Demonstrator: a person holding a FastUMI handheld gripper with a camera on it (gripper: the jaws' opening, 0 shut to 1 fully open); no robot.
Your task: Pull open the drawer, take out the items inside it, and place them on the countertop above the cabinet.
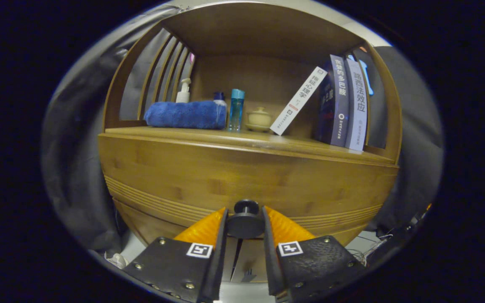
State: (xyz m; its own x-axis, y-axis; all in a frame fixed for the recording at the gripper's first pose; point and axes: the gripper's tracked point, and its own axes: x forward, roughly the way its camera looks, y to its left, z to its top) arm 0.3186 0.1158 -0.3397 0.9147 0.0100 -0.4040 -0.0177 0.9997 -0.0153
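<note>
Wooden cabinet [242, 168] close ahead, drawer [192, 185] shut; gripper [245, 225] fingers pinching rigid round knob [245, 221], likely smooth and slippery, best gripped behind its flared head.

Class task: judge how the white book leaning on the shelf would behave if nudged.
The white book leans tilted against the dark book, so it would likely slide or topple. It looks thin, probably light. The hand-held gripper closes around the drawer knob.

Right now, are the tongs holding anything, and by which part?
Yes: the tongs are closed on the drawer knob, one finger on each side of its round head, at the front of the wooden cabinet.
</note>
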